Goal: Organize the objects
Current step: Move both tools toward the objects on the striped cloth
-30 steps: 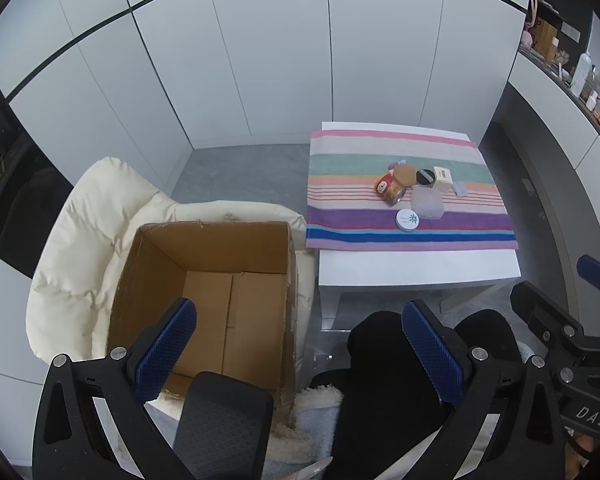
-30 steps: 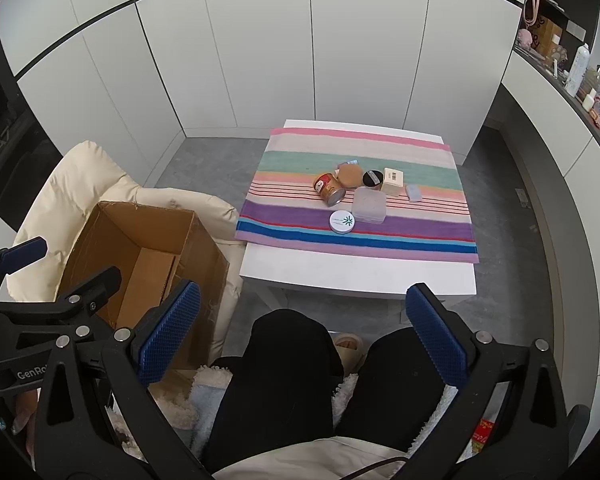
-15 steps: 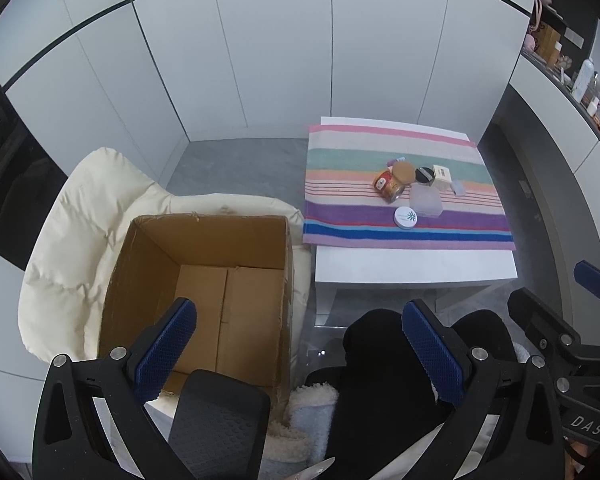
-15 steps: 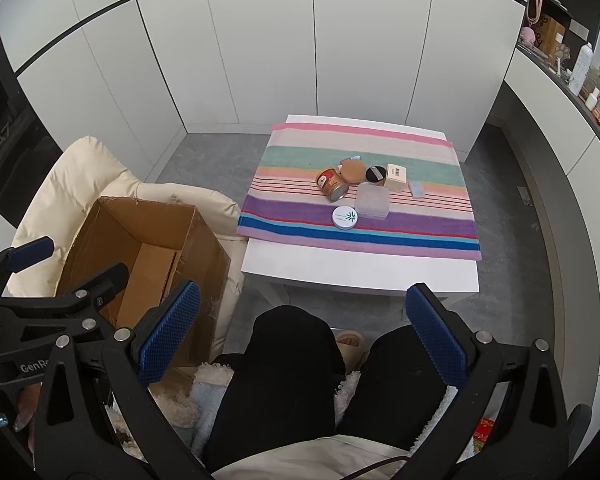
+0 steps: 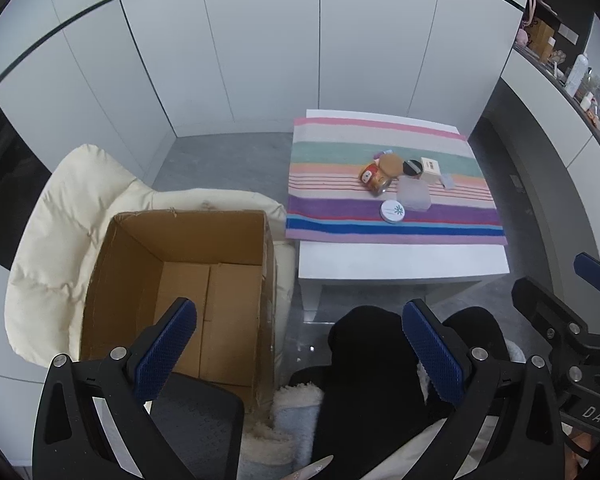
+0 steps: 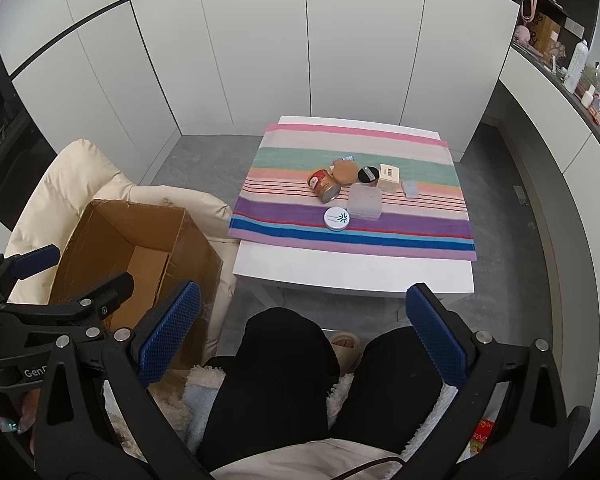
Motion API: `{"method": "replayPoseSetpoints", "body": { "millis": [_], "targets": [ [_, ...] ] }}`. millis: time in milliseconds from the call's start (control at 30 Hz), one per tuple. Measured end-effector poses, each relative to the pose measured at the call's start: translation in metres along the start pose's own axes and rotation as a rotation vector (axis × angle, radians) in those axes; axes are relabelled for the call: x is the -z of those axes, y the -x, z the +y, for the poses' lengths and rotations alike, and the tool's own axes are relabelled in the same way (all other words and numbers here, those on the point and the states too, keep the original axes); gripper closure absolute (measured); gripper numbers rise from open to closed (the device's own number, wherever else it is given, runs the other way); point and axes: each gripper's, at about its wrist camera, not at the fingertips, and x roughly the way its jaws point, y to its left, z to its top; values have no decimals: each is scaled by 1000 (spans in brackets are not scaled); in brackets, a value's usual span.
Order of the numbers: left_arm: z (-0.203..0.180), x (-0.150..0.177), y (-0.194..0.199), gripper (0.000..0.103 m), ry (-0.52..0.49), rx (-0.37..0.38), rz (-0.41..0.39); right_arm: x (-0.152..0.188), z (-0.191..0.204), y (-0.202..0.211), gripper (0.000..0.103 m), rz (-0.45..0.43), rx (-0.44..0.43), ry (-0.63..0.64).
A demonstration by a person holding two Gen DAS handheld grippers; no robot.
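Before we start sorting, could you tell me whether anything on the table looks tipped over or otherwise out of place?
Yes: the red can lies on its side on the striped cloth, open metal end toward the camera, beside the tan round pad. The other small items sit flat. The cardboard box on the cream chair is empty, its rim slightly ragged.

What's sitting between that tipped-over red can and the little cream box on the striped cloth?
Between the red can and the cream box sit a tan round puff and a black round compact, clearest in the right wrist view.

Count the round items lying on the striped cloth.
4: the red can lying on its side, the tan disc right behind it, the black disc further right, the white tin nearest. Smaller ones may hide behind.
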Motion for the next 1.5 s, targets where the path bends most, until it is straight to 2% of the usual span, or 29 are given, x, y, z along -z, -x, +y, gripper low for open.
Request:
{"method": "replayPoseSetpoints", "body": {
  "millis": [167,300,367,433,633,733,933,1100,1267,1400,1500],
  "targets": [
    [-14,0,0,0,1,22,-31,3,-17,-4,0,2,-10,-13],
    [-27,2,7,0,20,16,-99,5,-35,-6,0,-4,-10,-25],
    [-33,4,8,0,72,70,-151,6,-44,-6,0,-6,-17,-30],
    [-43,5,-2,0,90,97,-142,8,-56,-6,0,-8,-12,-36],
    [-78,4,-32,0,27,126,-60,19,-90,-8,0,-1,49,-38],
    [-88,5,-37,0,14,157,-55,25,-112,-13,0,1,35,-92],
    [-88,2,-42,0,39,161,-85,29,-134,-22,0,-21,83,-166],
    [-88,-7,-56,0,69,126,-141,31,-140,-31,0,-81,144,-132],
    [-96,-14,-85,0,-10,84,-122,30,-142,-45,0,-149,159,-87],
    [-98,-21,-113,0,-15,80,-95,29,-145,-63,0,-164,133,-94],
    [-103,-28,-138,0,-28,38,-66,29,-154,-87,0,-123,64,-121]
  ]
}}
